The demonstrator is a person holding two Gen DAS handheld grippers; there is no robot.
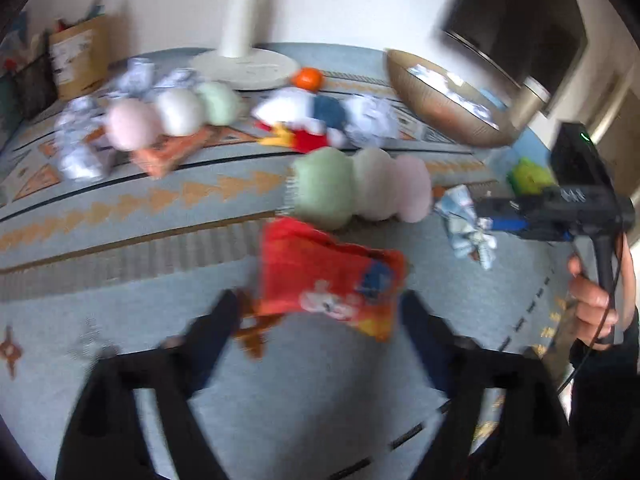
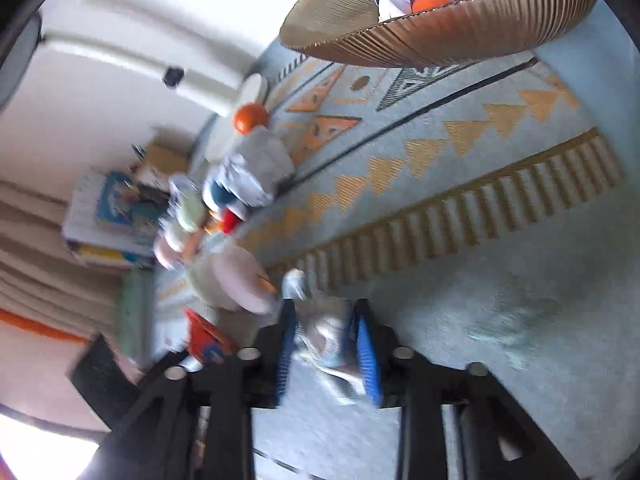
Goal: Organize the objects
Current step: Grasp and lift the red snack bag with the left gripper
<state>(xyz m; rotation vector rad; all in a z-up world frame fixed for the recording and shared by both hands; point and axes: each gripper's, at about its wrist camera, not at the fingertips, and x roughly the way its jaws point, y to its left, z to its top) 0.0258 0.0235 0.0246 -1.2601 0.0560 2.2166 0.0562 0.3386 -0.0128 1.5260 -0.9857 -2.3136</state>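
My left gripper (image 1: 320,304) is open above the rug, its fingers on either side of a red snack packet (image 1: 328,276) that lies just ahead of them. My right gripper (image 2: 324,336) is shut on a crumpled white-and-blue paper ball (image 2: 320,332); it also shows in the left wrist view (image 1: 466,220), held out from the right gripper (image 1: 488,216). A ribbed brown bowl (image 2: 420,32) with crumpled papers inside sits ahead of the right gripper, also seen at the back right (image 1: 436,108).
On the patterned rug lie two pastel plush caterpillars (image 1: 360,184) (image 1: 172,116), a stuffed toy in red, white and blue (image 1: 304,120), an orange ball (image 1: 306,79), a green toy (image 1: 528,176), more paper balls (image 1: 80,140). A white fan stand (image 1: 244,64) and a cardboard box (image 1: 80,60) stand behind.
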